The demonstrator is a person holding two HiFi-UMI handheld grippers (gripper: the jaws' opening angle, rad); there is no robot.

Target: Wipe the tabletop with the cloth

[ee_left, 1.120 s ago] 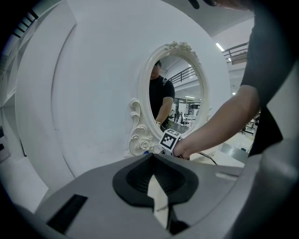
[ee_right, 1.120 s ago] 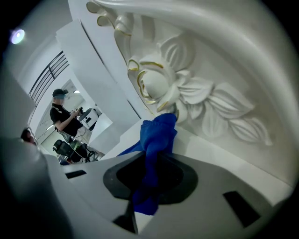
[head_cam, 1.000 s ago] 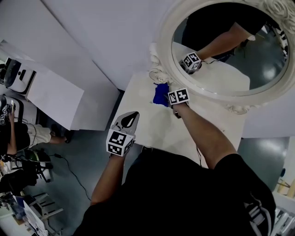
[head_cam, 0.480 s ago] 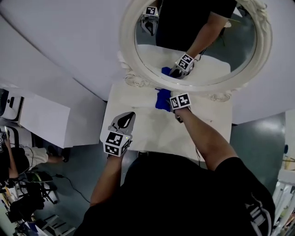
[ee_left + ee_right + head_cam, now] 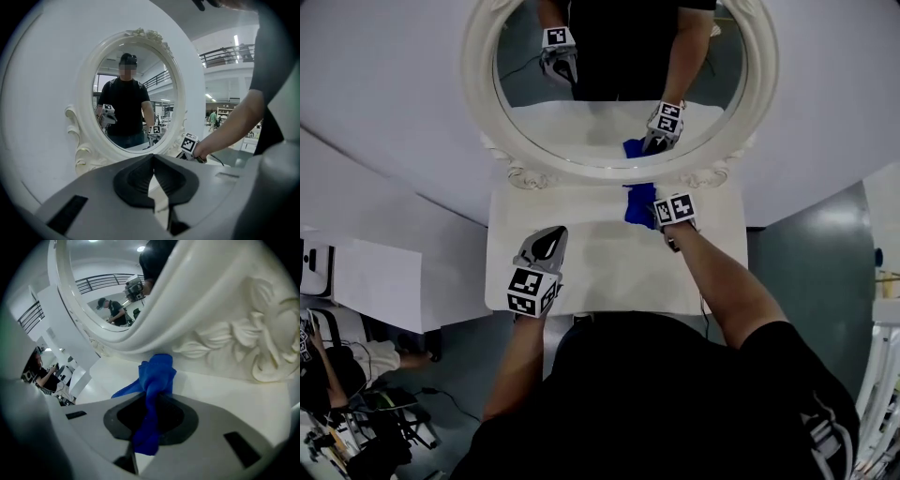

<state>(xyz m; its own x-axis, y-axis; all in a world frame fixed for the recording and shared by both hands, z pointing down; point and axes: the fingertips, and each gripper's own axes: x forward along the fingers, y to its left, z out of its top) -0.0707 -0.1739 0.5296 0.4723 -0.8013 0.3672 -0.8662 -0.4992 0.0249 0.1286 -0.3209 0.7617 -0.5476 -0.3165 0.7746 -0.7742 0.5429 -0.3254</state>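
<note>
The right tool point(image 5: 152, 420) is pinching a bunched blue fabric cloth point(image 5: 154, 380) between its jaws. A twist of the cloth is running through the jaws and its loose end is spilling out ahead of them. The cloth is sitting at the back of the white rectangular worktop point(image 5: 600, 272), right of centre. It is just in front of the carved foot of the white ornate oval mirror frame point(image 5: 478, 84), and its front folds appear to be touching the surface.

The left tool point(image 5: 151, 187) is hanging over the front-left part of the worktop. Its jaws are pressed together on nothing, with only a thin slit showing between them.

The step in hand looks like a wiping stroke along the back edge. Because the cloth is gathered into 1 narrow wad, only a small patch is likely meeting the surface. Tilting the right tool lower would help, so that more fabric is dragging flat, and light, even downward pressure would stop the wad skipping. Strokes are best run parallel to the mirror foot and then stepped toward the front in overlapping passes. The jaws themselves should stay off the worktop and clear of the carved scrollwork, which could snag the fabric. The left tool is sitting in the path of front-left passes, so it will need lifting aside.
</note>
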